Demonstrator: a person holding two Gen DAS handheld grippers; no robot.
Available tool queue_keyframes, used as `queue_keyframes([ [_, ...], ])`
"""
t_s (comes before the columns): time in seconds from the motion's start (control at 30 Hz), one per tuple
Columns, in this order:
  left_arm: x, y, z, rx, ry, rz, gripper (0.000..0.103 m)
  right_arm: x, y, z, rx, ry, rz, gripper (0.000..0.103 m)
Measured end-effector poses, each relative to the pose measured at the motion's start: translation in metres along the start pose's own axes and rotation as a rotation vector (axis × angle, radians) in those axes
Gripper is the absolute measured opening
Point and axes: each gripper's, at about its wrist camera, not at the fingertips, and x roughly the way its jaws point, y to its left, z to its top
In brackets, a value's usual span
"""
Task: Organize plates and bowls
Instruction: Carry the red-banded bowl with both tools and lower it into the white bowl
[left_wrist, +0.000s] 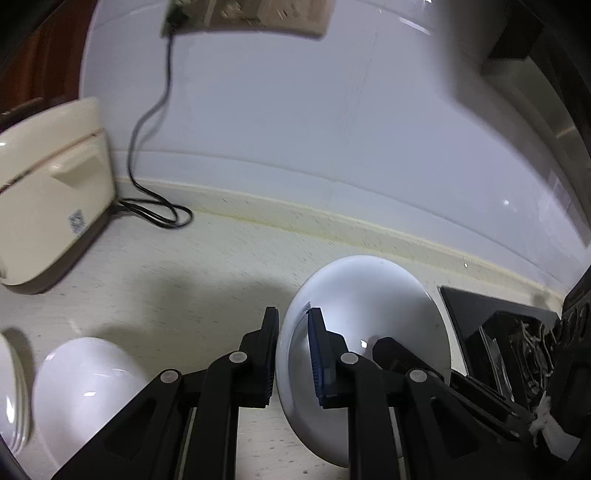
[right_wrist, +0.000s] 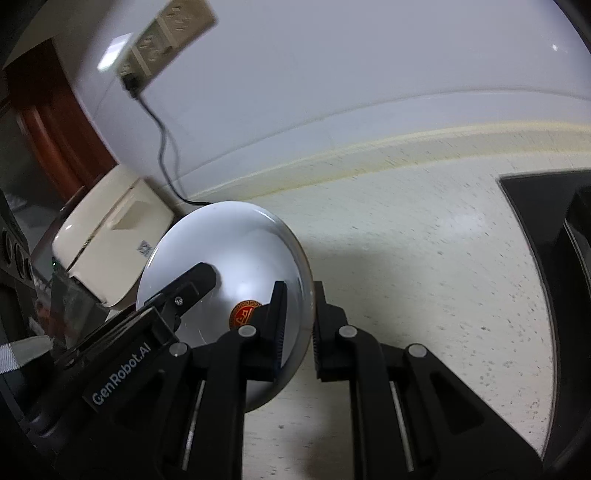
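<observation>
Bowl (left_wrist: 369, 314) of white ware, held tilted above the speckled tabletop (left_wrist: 207, 266) by both tools at once. Left gripper (left_wrist: 293, 354): its fingers (left_wrist: 269, 362) are clenched on the bowl's rim, one outside the wall, the blue-padded one inside. Right gripper (right_wrist: 299, 328): fingers (right_wrist: 279, 332) likewise clamped on the opposite rim of the same bowl (right_wrist: 236, 251), one finger inside, one outside. In the right wrist view the left tool reaches into the bowl from the lower left, and a round red-and-gold sticker (right_wrist: 243, 314) shows on the inner surface beside the right tool's inner finger.

Second bowl (left_wrist: 85, 387), white, resting on the tabletop at lower left of the left wrist view, with the edge of a stack of white dishes (left_wrist: 11, 391) just beside it at the frame border. Cream appliance (left_wrist: 51, 192) standing at the far left near the wall; its dark cord (left_wrist: 147, 122) loops on the tabletop and rises to a wall socket (left_wrist: 251, 14). Black tray-like object (left_wrist: 487, 317) lying on the tabletop to the right of the held bowl; its contents are too blurred to identify.
</observation>
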Motion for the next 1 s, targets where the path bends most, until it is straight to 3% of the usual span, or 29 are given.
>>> queue_keyframes([
  [0.7,-0.083,0.063,-0.018,-0.046,-0.163,0.136,0.017,-0.013,0.079,-0.026,-0.190,-0.136,0.174,0.016],
  [1.0,-0.087,0.097,-0.028,-0.078,-0.142,0.168,0.017,0.005,0.103,-0.035,-0.172,-0.094,0.249,0.016],
])
